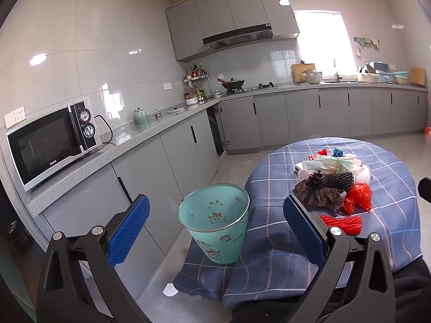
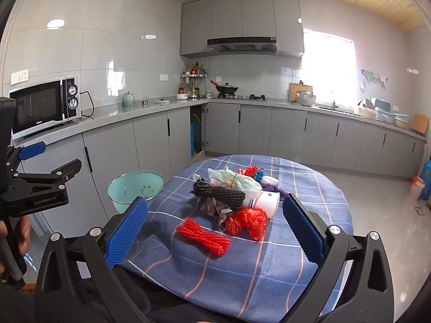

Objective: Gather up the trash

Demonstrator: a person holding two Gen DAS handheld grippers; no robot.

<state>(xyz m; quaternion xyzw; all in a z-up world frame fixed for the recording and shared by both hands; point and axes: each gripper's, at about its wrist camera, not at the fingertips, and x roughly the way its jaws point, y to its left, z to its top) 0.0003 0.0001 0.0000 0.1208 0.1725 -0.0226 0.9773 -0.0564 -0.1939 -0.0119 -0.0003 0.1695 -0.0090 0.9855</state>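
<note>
A pile of trash lies on the round table with the blue checked cloth (image 2: 269,263): a red rope bundle (image 2: 204,237), a red plastic bag (image 2: 249,223), a black rope coil (image 2: 219,192), a white paper cup (image 2: 265,202) and pale plastic bags (image 2: 237,180). A teal bin (image 1: 215,228) stands on the floor left of the table; it also shows in the right wrist view (image 2: 136,189). My left gripper (image 1: 215,228) is open and empty, framing the bin. My right gripper (image 2: 215,230) is open and empty, just short of the red rope bundle.
An L-shaped grey counter runs along the walls with a microwave (image 1: 51,145), a kettle, spice rack, wok on the hob (image 1: 233,83) and a sink under the window. One cabinet door (image 2: 196,132) stands open. The left gripper body (image 2: 35,185) shows in the right view.
</note>
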